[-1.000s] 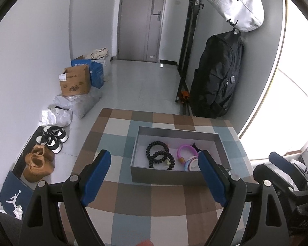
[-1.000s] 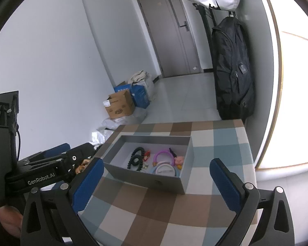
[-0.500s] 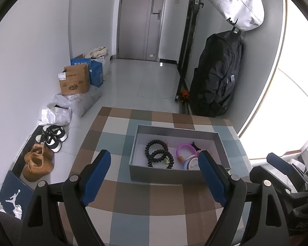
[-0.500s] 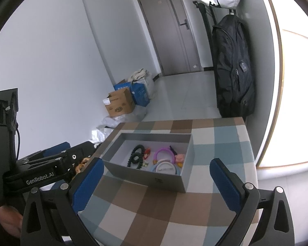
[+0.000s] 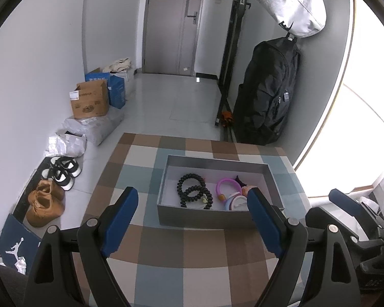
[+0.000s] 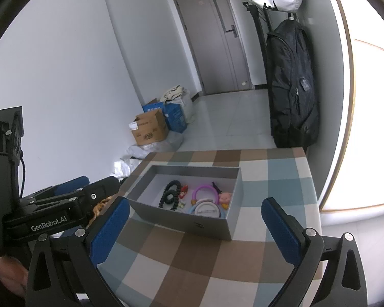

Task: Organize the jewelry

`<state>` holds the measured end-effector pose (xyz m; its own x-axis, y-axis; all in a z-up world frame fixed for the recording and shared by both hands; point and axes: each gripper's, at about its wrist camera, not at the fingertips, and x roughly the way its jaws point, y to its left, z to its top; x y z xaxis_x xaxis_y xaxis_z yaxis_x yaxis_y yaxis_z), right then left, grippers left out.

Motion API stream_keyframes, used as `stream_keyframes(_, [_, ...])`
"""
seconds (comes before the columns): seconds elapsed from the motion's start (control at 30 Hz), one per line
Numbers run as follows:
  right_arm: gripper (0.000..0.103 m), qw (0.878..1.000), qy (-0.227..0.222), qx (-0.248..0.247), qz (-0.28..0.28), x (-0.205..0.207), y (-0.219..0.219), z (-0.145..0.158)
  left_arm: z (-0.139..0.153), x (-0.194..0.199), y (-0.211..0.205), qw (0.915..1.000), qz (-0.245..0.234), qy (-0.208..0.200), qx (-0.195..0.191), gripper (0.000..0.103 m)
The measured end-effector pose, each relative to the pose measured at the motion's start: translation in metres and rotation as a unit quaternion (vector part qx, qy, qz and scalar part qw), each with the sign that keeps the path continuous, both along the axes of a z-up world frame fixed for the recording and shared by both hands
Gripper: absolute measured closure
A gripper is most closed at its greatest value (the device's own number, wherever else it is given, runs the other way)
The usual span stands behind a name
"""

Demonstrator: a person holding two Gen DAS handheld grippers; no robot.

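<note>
Clearly both tools stand wide open and hold nothing: the left tool (image 5: 193,211) and right tool (image 6: 195,221) hover above the checked worktop (image 5: 204,243), short of the grey box (image 6: 192,223). The jewelry lies crowded inside: black bead bracelets (image 5: 193,190) touch a purple ring (image 5: 226,186) and a white round piece (image 6: 207,208). A reach into that cluster could snag two pieces at once, or nudge the light box across the cloth. The box's near wall hides its floor closest to the tools, and the small red and pink items are too tiny to identify.
</note>
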<state>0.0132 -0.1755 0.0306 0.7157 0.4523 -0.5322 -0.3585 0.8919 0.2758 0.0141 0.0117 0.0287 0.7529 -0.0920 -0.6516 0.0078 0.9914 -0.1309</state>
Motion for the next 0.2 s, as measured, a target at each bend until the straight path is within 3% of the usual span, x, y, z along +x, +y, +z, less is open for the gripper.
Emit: stream_keyframes(0.2, [0.000, 1.000, 0.006, 0.002, -0.003, 0.0015, -0.0004, -0.0009, -0.0016, -0.0011, -0.0008, 0.9999, -0.013, -0.002, -0.006, 0.019])
